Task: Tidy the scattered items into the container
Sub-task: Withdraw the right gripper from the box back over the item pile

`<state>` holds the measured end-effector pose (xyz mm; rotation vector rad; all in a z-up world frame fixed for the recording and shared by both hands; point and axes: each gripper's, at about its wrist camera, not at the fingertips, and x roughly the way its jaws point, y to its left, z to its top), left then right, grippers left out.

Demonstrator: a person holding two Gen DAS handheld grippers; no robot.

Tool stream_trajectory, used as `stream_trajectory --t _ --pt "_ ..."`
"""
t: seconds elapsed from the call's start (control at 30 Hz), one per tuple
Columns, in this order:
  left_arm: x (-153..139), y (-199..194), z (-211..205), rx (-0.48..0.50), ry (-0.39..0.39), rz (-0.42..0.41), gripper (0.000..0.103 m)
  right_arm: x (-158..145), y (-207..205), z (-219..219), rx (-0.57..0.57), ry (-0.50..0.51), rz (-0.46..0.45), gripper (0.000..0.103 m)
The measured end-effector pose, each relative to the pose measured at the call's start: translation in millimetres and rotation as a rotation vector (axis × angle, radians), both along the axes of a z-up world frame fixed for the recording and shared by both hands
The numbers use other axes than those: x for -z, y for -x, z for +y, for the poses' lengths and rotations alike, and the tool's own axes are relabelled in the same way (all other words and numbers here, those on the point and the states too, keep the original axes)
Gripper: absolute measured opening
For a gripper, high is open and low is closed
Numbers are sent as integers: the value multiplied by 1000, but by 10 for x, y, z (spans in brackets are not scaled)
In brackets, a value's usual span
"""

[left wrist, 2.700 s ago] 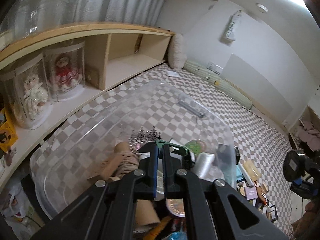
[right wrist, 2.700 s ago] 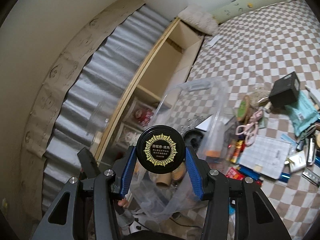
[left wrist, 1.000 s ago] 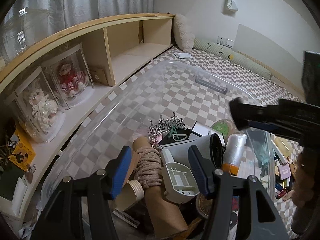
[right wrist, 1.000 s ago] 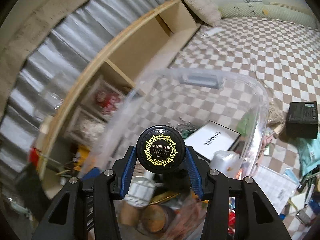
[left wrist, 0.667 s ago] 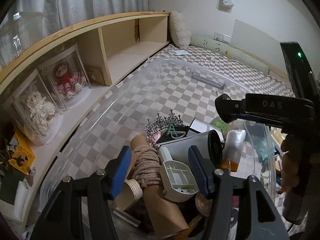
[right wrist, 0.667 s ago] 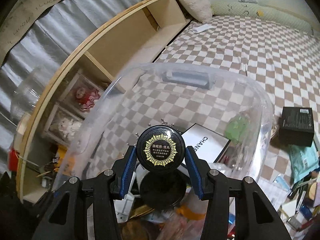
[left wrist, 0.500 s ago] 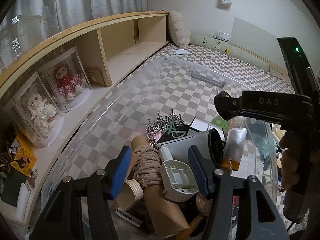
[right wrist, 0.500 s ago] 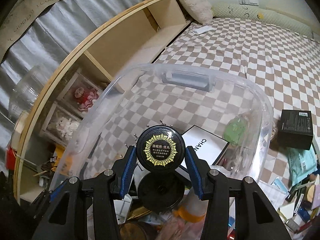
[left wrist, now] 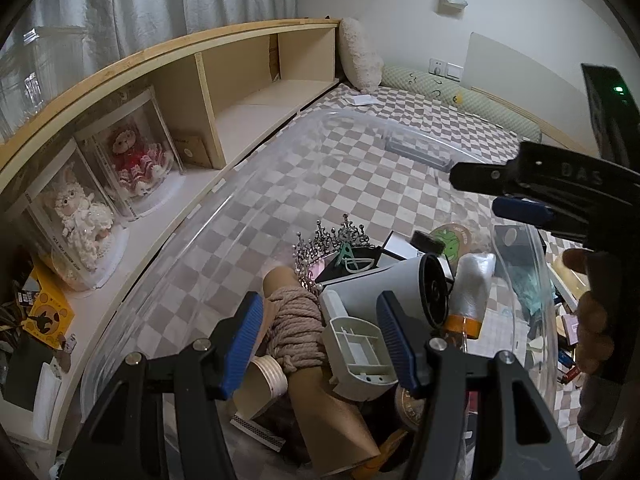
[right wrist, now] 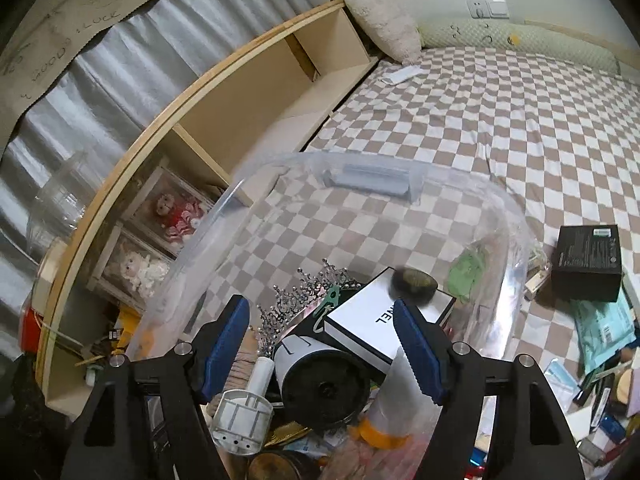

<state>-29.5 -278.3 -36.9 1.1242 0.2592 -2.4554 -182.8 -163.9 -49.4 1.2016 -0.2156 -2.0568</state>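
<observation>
My right claw [right wrist: 322,344] hangs over the near end of the clear container [right wrist: 516,216] with both fingers spread wide and nothing between them. Half a second ago it was clamped on the round black tin with the gold lid; now that tin [right wrist: 414,280] lies blurred on the white box [right wrist: 384,322] inside the container, so I judge it has just been dropped in. My left claw [left wrist: 320,340] is also released and empty, low over the rope bundle [left wrist: 294,326] and the grey cylinder [left wrist: 390,284]. Farther out, beyond the right wall of the container, the black box [right wrist: 586,262] and the teal packet [right wrist: 600,332] lie on the checkered floor, so more collecting remains for me.
</observation>
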Motion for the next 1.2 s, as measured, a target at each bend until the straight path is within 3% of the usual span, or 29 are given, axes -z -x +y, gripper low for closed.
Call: stream_trajectory --t 0.07,0.17,0.2,0.3,0.5,0.67,0.93,1.2 --pt "2 1 -2 -3 0 -2 59 -22 -24 18 -1 1 12 84" --pt "5 -3 -7 -9 0 -4 60 -45 -68 32 0 -7 30 86" --pt "2 -5 -9 -11 -1 -3 65 -53 -81 44 4 -4 34 87" --pt "-36 -42 -14 -22 3 22 82 -75 -117 90 22 14 47 103" --pt "-47 -43 -8 -26 14 19 85 -122 -165 210 76 28 82 103" --pt "-81 -57 20 -20 28 37 101 -117 -181 327 92 22 74 103" --pt "-74 -58 27 -15 30 36 102 -177 -268 510 115 6 101 103" --pt "-133 -113 48 -8 41 90 103 -382 -509 734 99 30 199 103"
